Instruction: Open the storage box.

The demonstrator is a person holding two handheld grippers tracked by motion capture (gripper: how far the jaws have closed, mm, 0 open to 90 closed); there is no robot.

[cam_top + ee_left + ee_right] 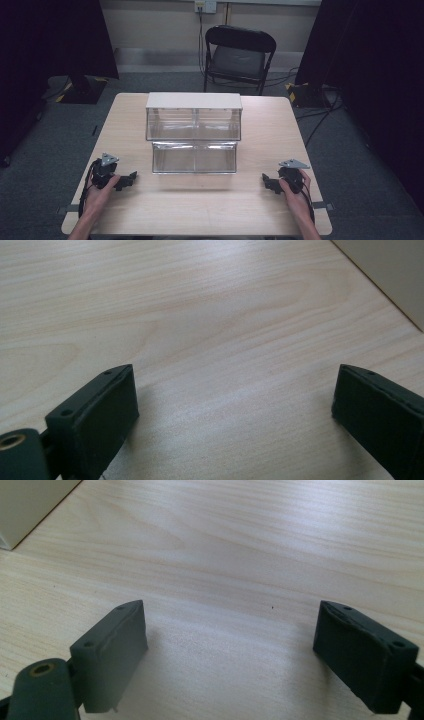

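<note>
Clear plastic, in the form of a two-tier bin [194, 134] with a pale flat top and slanted transparent fronts, is seen standing on the wooden table [210, 210], ahead of and between the two sets of fingers and well apart from both. The left gripper [131, 179] is held low over the table with its jaws spread wide and nothing between them; in the left gripper view only bare wood grain is seen between its fingers [95, 420], and a pale corner that may belong to the bin is glimpsed beyond the far fingertip. The right gripper [266, 181] is likewise wide open and empty, its black fingers [112, 652] framing plain tabletop, with a pale edge just past the near fingertip. The bin is judged to be light, rigid and hollow, with smooth glossy walls that would likely be slippery under hard pads and could crack or scuff if squeezed hard. A safer hold is thought to be offered by the lower front lip or by the opaque top slab, where an edge can be pinched, rather than by the broad sloped panes. If the fronts are hinged flaps, which cannot be told, they would be expected to swing easily when lifted from their lower edges. The fingers are blocky, matte and dark, with small screw holes on their upper faces.
</note>
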